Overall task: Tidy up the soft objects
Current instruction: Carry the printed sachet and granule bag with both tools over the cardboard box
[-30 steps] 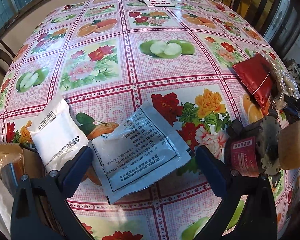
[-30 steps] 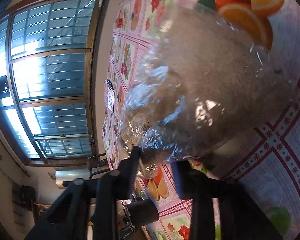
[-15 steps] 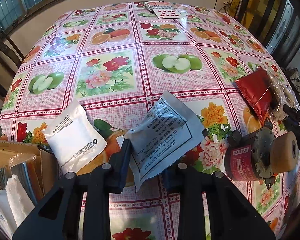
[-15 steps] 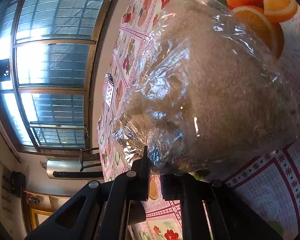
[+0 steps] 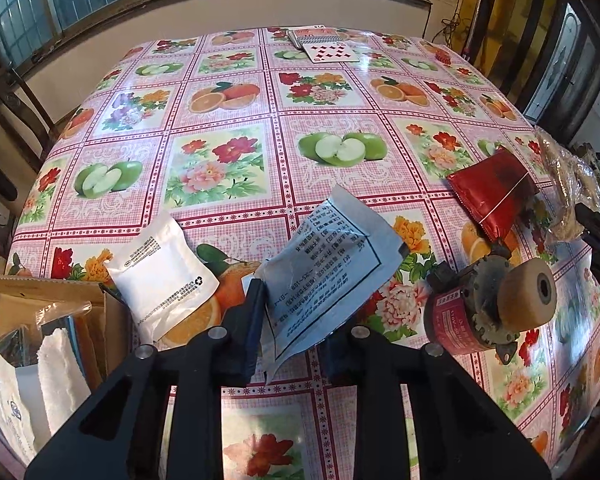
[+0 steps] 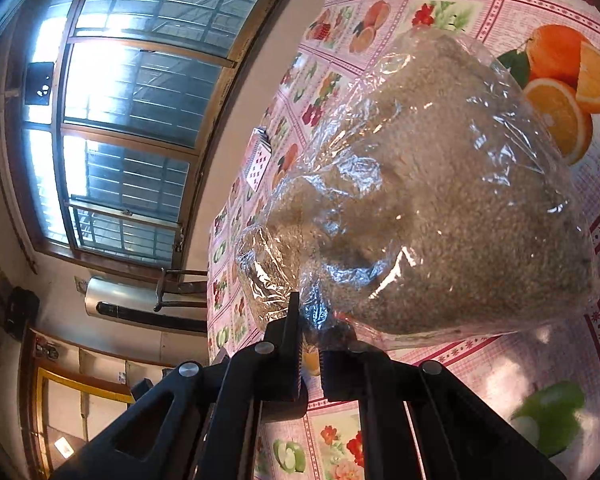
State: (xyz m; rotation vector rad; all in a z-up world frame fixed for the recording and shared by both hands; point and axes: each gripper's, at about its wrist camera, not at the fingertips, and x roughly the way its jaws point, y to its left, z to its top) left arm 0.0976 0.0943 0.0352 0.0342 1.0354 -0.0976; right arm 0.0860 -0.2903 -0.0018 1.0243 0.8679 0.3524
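My left gripper [image 5: 292, 336] is shut on a grey printed foil pouch [image 5: 332, 264] and holds it tilted above the fruit-print tablecloth [image 5: 236, 152]. A white pouch [image 5: 160, 276] lies just left of it. A red pouch [image 5: 492, 188] lies at the right. A cardboard box [image 5: 40, 312] with soft packets stands at the lower left. My right gripper [image 6: 310, 356] is shut on the twisted neck of a clear plastic bag of brown grain [image 6: 440, 208], lifted off the table. That bag shows at the right edge in the left wrist view [image 5: 568, 176].
A red-labelled motor with a tan roller [image 5: 496, 304] lies on the table right of my left gripper. Playing cards [image 5: 324, 44] lie at the far edge. Chairs [image 5: 8, 120] stand at the table's left side. Windows run along the far wall.
My left gripper closed on the grey pouch and lifted it off the cloth. My right gripper tightened on the bag's neck and raised the bag.
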